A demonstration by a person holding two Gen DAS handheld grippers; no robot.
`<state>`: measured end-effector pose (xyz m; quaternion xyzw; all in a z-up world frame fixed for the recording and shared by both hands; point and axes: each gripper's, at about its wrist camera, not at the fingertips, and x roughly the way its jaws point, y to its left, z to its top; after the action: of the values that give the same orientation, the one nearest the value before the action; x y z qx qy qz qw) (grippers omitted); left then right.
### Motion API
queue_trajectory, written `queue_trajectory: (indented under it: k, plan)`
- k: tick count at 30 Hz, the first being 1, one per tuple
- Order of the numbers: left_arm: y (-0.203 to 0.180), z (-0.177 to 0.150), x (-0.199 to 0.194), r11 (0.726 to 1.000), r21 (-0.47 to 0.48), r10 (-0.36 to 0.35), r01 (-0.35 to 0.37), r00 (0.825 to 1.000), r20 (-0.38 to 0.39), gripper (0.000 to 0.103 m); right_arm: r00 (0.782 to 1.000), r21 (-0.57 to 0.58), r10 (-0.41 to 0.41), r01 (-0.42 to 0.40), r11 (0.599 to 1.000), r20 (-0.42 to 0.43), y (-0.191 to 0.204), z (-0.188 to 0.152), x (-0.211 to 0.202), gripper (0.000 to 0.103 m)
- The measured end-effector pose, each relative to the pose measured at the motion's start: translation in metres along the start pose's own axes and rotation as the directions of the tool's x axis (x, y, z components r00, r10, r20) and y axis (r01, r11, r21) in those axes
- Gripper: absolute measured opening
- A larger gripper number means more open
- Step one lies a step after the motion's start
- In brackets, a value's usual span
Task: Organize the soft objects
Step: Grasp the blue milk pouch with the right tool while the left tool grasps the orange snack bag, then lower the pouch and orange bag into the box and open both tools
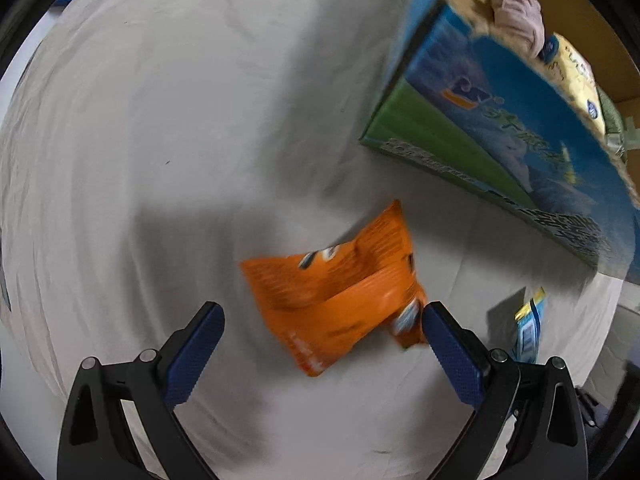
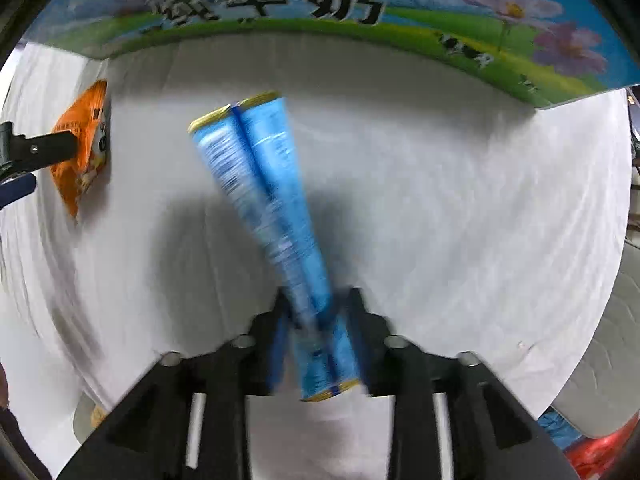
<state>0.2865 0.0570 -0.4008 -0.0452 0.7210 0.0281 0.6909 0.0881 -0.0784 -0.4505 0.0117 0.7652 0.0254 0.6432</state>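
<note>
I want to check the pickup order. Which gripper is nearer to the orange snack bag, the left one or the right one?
Left. The left gripper is open with the orange snack bag between its fingers. The right gripper is off to the side, shut on the blue packet.

The snack bag (image 1: 340, 292) in the lower middle of the left wrist view is bright orange with darker orange stripes of print and small white-and-blue marks. The left gripper (image 1: 322, 320) at the bottom has black arms and dark blue dotted pads (image 1: 452, 356). The cloth (image 1: 160, 140) filling the frame is plain white-grey. The carton (image 1: 500, 132) at upper right is sky blue over a green band, brown inside, holding a pale pink cloth (image 1: 518, 18) and a yellow packet (image 1: 576, 76). In the right wrist view the packet (image 2: 276, 208) at centre is light blue with gold-yellow ends; the carton side at top shows black characters, purple flowers (image 2: 508, 0) and black-and-white cows
</note>
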Motion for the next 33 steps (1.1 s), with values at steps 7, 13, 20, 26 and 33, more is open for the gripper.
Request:
queue_trajectory:
  k: [7,13,20,26,33]
  plan:
    - [-0.021,0.012,0.012,0.998,0.058,0.012,-0.013,1.000,0.004,0.085,1.000,0.039,0.003,-0.004,0.999,0.011,-0.007,0.014,0.000,0.059]
    - [-0.032,0.002,0.014,0.996,0.086,0.016,-0.019,0.999,0.037,0.064,0.996,0.004,-0.085,0.085,0.996,0.031,0.020,0.009,0.000,0.046]
    - [-0.046,-0.024,0.010,0.994,0.099,0.035,-0.041,0.998,0.058,0.056,0.988,-0.050,-0.147,0.150,0.988,0.046,0.052,-0.004,0.007,0.015]
    - [-0.048,-0.049,-0.007,0.995,0.104,-0.001,-0.007,0.997,0.072,0.056,0.995,-0.022,-0.088,0.089,0.996,0.044,0.051,-0.012,-0.002,0.013]
    - [-0.064,-0.084,-0.062,0.986,0.130,-0.114,0.100,0.988,0.105,0.056,0.995,0.005,0.018,-0.018,1.000,0.100,0.040,-0.044,-0.054,0.013]
